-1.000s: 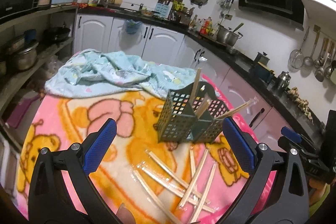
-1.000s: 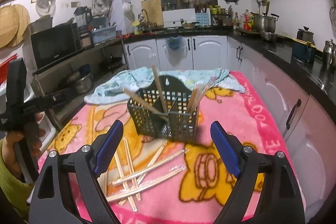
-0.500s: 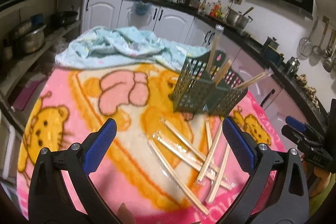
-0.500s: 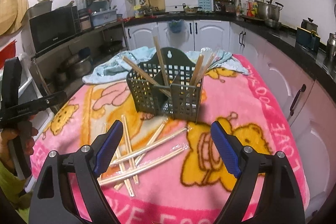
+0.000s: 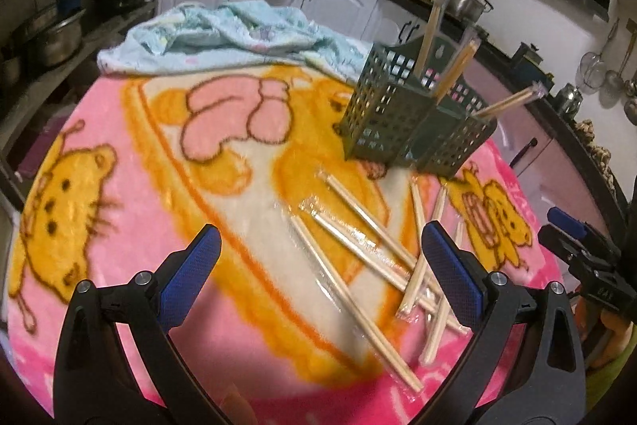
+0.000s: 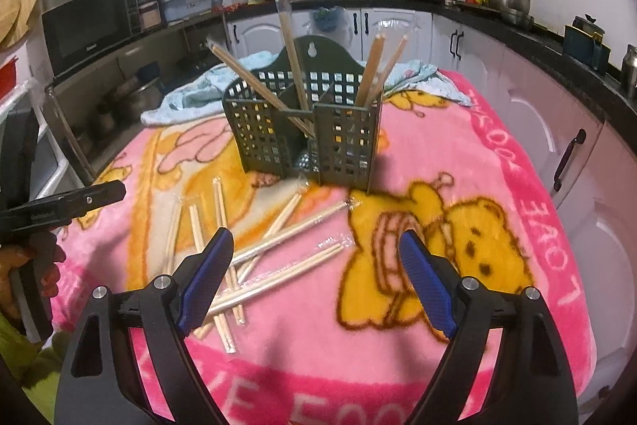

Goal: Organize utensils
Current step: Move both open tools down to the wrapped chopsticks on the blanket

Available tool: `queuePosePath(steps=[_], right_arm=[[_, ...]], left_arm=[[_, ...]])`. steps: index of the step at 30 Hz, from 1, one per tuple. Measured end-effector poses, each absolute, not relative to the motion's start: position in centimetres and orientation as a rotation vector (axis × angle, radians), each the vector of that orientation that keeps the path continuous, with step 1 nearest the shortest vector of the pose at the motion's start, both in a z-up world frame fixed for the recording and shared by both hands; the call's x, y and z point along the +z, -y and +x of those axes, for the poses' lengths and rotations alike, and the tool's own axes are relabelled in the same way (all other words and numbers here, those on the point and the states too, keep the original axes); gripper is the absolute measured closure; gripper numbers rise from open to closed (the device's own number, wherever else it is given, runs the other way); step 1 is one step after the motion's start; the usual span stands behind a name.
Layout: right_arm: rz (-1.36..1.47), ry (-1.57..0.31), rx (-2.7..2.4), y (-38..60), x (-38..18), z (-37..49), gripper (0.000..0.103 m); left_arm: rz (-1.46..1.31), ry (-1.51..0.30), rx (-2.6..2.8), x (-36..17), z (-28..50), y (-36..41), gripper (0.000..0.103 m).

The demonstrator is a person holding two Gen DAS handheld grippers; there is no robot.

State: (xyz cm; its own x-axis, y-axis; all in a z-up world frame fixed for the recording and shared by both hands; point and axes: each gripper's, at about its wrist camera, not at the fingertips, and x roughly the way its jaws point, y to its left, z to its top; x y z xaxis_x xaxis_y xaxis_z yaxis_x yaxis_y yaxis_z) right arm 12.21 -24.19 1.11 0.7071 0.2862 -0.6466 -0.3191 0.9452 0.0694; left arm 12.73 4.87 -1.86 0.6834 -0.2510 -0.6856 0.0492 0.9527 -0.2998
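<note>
A dark green perforated utensil basket (image 5: 414, 130) stands on the pink cartoon blanket (image 5: 159, 210), with several wrapped chopstick pairs sticking up in it; it also shows in the right wrist view (image 6: 306, 134). Several wrapped chopstick pairs (image 5: 370, 253) lie loose on the blanket in front of the basket, and show in the right wrist view (image 6: 254, 249). My left gripper (image 5: 318, 265) is open and empty, hovering above the loose chopsticks. My right gripper (image 6: 314, 269) is open and empty, above the chopsticks' right ends.
A crumpled light blue cloth (image 5: 223, 34) lies behind the basket. Kitchen counters with white and pink cabinets (image 6: 557, 130) ring the table. Open shelves with pots (image 5: 51, 38) stand on the left. The right gripper shows at the right edge of the left wrist view (image 5: 585, 257).
Both grippers have tilted down and moved closer to the loose chopsticks on the blanket. Both stay open and empty. The basket and chopsticks have not moved.
</note>
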Motion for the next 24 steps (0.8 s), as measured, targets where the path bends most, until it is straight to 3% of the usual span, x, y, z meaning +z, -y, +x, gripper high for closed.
queuePosePath(steps=[5,7,15,17,24], right_arm=[[-0.066,-0.737,0.332,24.0,-0.4,12.9,0.021],[-0.070,-0.745,0.330,24.0,-0.9,13.2,0.021],[-0.083,-0.773,0.320,23.4,-2.3,14.6,0.021],[-0.071,-0.785,0.322,23.3,-2.6,15.3,0.022],[-0.045,-0.831,0.320,22.8,-3.1,18.0,0.029]], left_arm=[[-0.286,-0.864,-0.175,-4.1,13.2,-4.8,0.011],[-0.293,-0.888,-0.181,-4.8,13.4,-4.8,0.017],[-0.349,-0.961,-0.207,-7.1,14.6,-5.1,0.057],[-0.363,-0.967,-0.211,-7.3,15.1,-5.1,0.063],[-0.411,-0.981,-0.204,-7.8,17.1,-5.8,0.066]])
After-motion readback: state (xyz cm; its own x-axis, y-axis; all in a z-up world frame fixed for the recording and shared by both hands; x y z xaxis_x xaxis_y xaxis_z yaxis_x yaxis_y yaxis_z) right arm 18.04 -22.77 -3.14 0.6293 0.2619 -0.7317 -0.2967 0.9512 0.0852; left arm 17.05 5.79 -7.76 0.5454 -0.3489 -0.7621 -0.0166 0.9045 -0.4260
